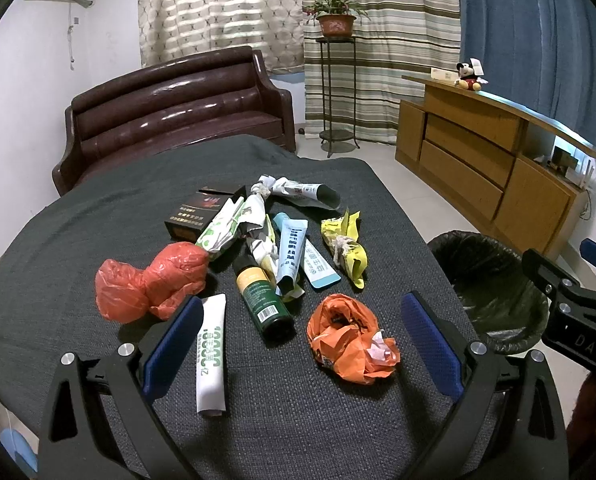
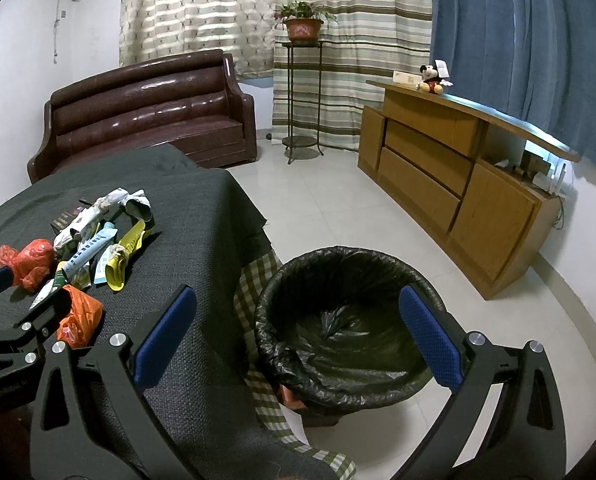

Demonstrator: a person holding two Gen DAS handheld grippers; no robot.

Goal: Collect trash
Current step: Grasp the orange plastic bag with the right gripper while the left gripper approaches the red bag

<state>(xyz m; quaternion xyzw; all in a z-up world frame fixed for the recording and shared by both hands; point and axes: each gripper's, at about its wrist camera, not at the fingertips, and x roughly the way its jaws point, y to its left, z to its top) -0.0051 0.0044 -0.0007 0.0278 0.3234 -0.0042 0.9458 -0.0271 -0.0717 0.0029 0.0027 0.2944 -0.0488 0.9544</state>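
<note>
The left gripper (image 1: 302, 344) hangs with its jaws spread wide and empty over the worktop (image 1: 98, 208), a crumpled orange plastic bag (image 1: 348, 340) lying between them toward the right-hand one and a white tube (image 1: 211, 354) just inside the left-hand one. The bag looks light, soft and slippery, so I judge a pinch across its bunched middle best, while the tube is squashy but firmer and would take a grip across its flat body. The right gripper (image 2: 298, 340) is likewise gaping and empty, the black-lined bin (image 2: 350, 320) sitting between its jaws.
</note>
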